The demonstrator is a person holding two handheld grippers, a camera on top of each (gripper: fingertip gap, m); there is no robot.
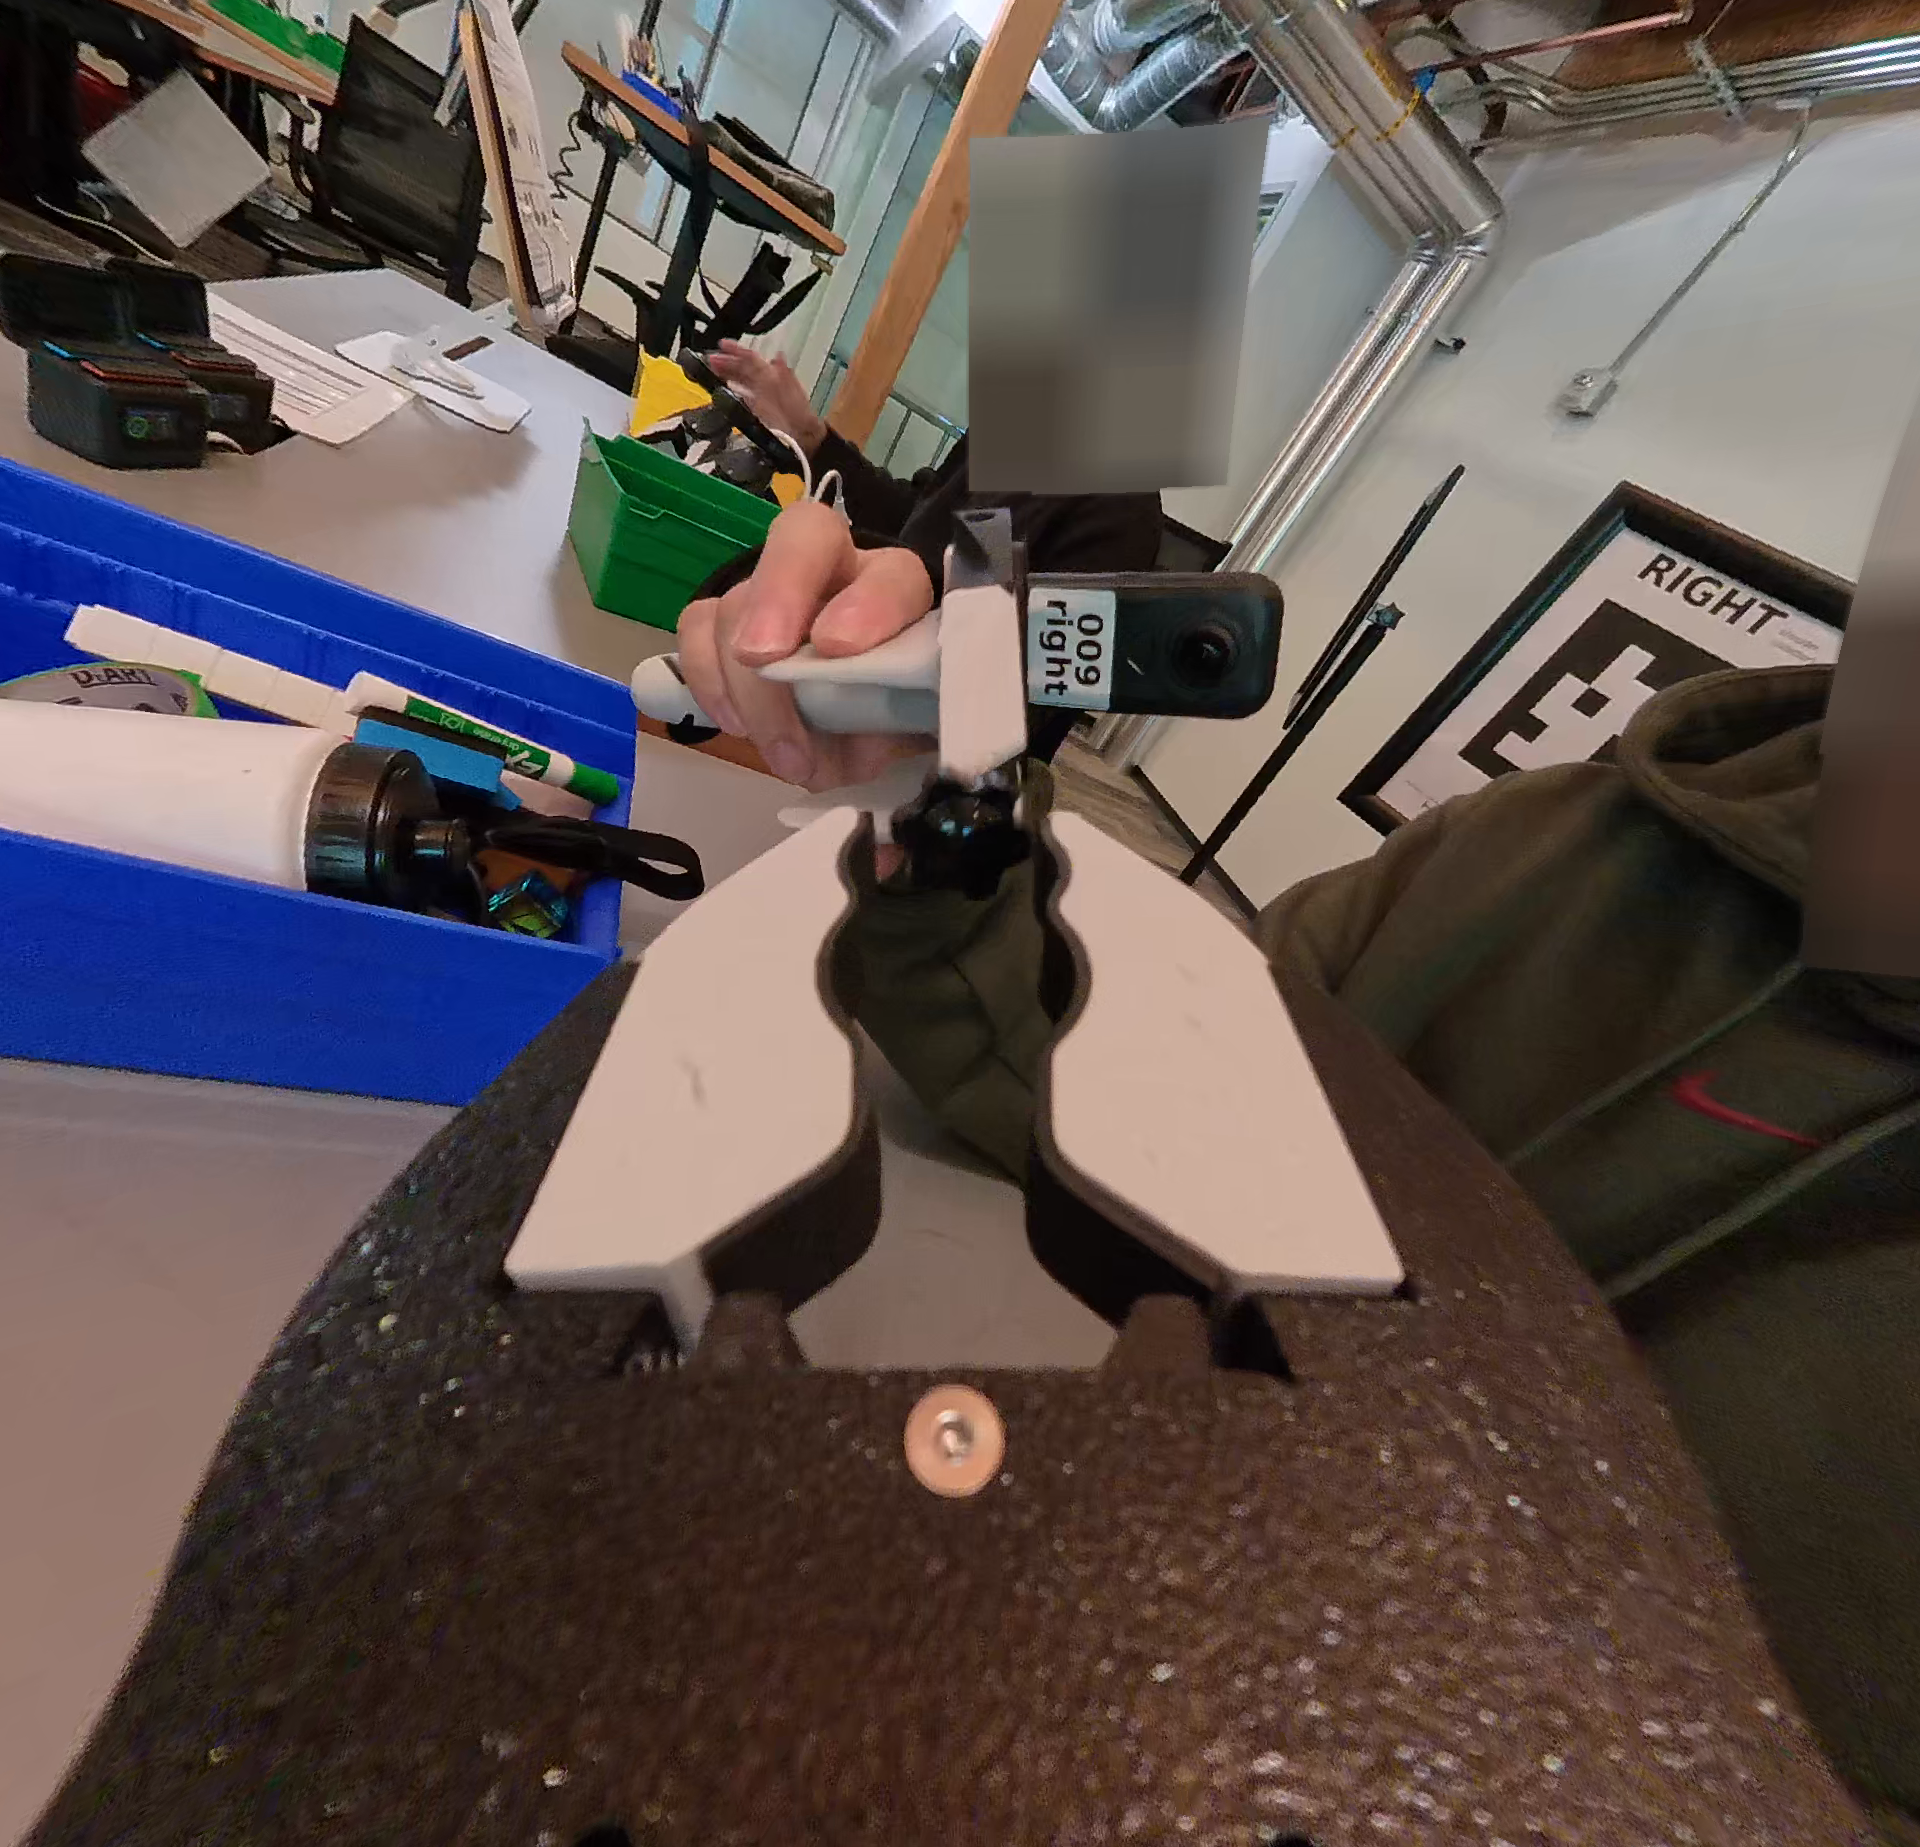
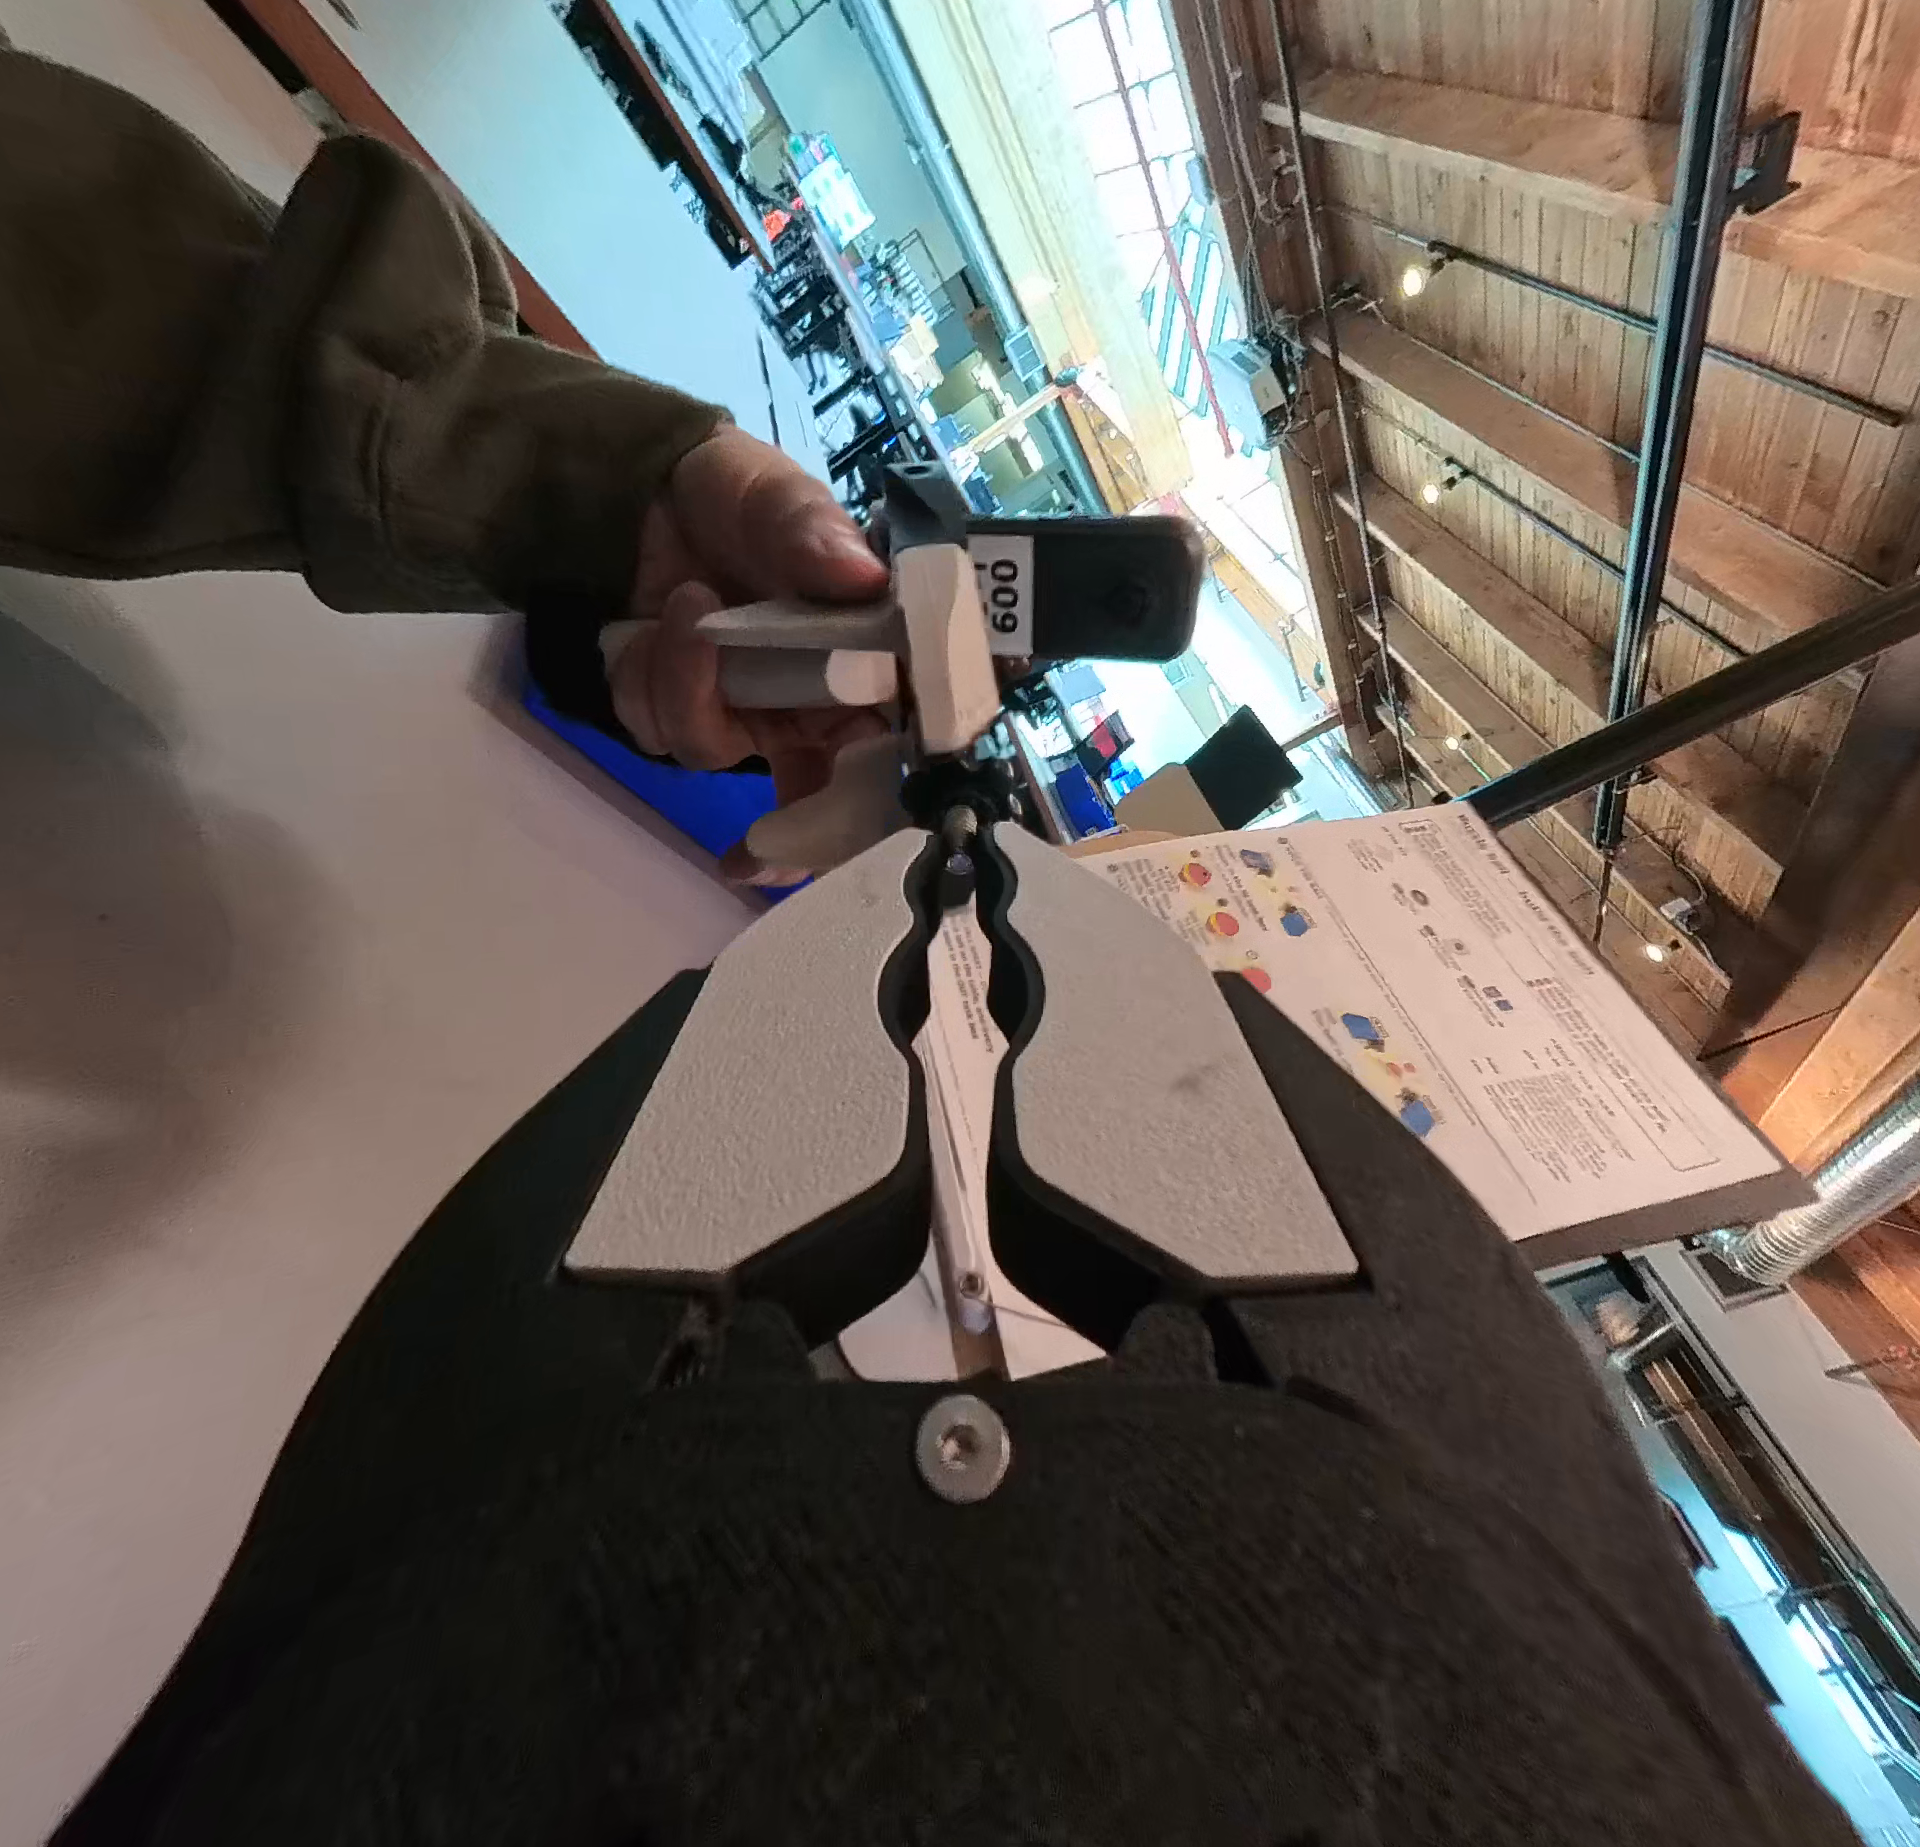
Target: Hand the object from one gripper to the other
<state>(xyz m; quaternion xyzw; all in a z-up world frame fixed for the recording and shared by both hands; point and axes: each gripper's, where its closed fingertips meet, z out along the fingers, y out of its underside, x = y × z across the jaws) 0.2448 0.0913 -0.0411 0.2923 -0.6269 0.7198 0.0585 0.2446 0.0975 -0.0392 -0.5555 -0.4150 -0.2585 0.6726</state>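
Observation:
The object is a small black star knob with a threaded stud, held in the air between the two grippers, which face each other tip to tip. My left gripper has its jaws partly apart, with the knob head wedged between the tips. In the right wrist view the knob sits just past my right gripper, whose jaws are almost together and pinch the stud. The other gripper shows in each view, held by a hand: the right one and the left one.
A blue bin with a white bottle, markers and tape sits on the grey table at left. A green bin and black cases lie farther back. An olive sleeve and a printed board flank the grippers. My two grippers' fingertips are within a few centimetres of each other.

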